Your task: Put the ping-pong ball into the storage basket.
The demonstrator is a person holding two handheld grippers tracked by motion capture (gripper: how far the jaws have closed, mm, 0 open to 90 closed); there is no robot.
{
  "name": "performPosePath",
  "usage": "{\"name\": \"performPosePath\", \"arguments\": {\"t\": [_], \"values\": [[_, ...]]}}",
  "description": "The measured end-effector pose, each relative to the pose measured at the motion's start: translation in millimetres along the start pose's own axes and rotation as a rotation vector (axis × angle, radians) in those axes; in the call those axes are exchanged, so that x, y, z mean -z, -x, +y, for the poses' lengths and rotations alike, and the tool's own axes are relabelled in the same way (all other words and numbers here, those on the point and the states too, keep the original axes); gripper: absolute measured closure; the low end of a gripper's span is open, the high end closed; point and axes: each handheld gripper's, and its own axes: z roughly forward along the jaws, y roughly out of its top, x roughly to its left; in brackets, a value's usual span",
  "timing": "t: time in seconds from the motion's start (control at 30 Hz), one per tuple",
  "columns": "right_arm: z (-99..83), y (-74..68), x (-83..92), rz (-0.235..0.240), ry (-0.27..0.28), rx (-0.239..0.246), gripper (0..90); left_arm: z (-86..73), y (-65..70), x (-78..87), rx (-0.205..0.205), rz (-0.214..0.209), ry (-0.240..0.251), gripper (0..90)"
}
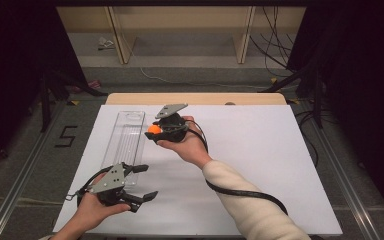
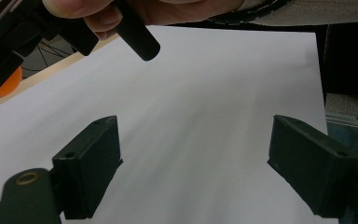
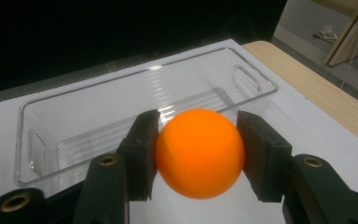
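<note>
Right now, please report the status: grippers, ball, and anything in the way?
Right gripper shut on orange ball, beside clear tray. Left gripper open, nothing between jaws, over white sheet. Tray holds nothing; path unobstructed.

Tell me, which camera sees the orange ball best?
The right gripper view: the orange ball is big and sharp, clamped in the right gripper. The high view shows it small, and the left gripper view catches an orange sliver at the edge.
</note>
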Motion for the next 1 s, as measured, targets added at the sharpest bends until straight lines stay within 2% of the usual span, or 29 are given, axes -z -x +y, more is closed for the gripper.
{"name": "performPosePath", "arguments": {"t": [1.0], "values": [[12.7,-5.3,-11.6,0.017,-0.006,0.018,51.3,-0.3,0.4,-0.5,0.002,-0.001,0.000,16.3]]}}
